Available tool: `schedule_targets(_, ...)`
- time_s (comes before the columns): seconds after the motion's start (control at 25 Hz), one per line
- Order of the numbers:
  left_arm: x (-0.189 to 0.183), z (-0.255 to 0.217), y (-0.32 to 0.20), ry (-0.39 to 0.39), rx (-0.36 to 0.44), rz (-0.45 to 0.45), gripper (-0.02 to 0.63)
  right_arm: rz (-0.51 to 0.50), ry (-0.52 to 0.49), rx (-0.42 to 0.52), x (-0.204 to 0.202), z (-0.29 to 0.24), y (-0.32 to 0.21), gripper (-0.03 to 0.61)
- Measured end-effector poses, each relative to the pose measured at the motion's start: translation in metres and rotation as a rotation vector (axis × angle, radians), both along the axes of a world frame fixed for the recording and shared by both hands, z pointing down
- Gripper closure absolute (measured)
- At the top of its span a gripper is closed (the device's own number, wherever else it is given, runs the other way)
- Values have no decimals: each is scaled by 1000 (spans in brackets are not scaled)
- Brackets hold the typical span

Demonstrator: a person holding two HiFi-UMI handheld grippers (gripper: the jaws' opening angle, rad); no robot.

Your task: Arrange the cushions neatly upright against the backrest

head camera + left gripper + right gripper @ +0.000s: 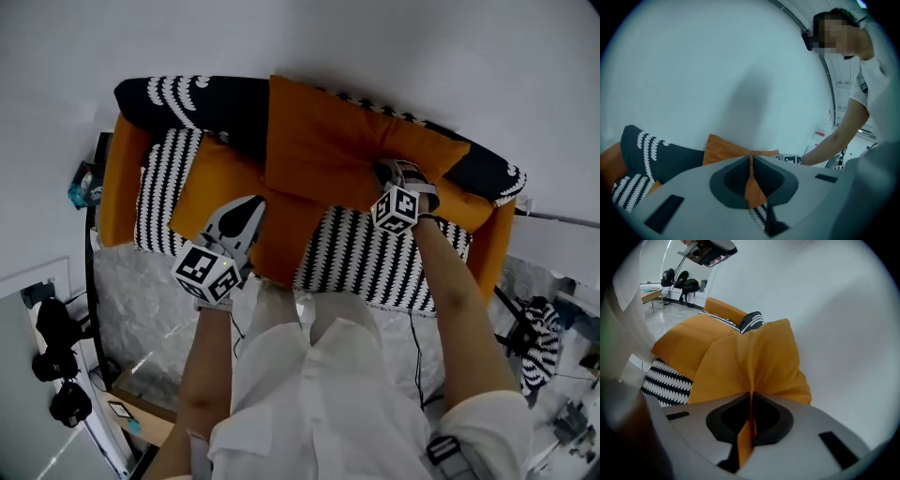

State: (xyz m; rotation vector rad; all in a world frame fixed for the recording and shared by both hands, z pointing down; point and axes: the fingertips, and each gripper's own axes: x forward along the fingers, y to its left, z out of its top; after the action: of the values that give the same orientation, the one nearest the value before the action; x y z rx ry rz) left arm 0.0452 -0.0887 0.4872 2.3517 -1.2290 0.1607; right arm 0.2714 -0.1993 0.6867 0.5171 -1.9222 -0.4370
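Observation:
Two orange cushions are on a sofa with a black-and-white striped seat (375,258). The bigger cushion (337,145) leans on the dark patterned backrest (202,101). My right gripper (389,171) is shut on its lower right part, and a fold of its orange fabric (759,357) runs between the jaws of that gripper (751,397). The second cushion (230,192) lies flatter at the left of the seat. My left gripper (249,211) is shut on its near edge, with orange cloth (753,190) pinched between the closed jaws of that gripper (751,161).
The sofa has orange armrests at the left (120,178) and the right (495,248), and a white wall stands behind it. Black bags (56,361) and a cardboard box (141,408) sit on the floor at the left. A striped cloth (536,347) hangs at the right.

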Motion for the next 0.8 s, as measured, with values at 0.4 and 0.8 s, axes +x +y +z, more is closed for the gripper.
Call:
schedule_targets(0.4, 28, 2, -15, 23, 15, 14, 583, 54, 40, -193, 19, 19, 18, 482)
schedule_targets(0.8, -13, -11, -6, 26, 43, -56, 583, 92, -220, -324, -76, -51, 13, 452)
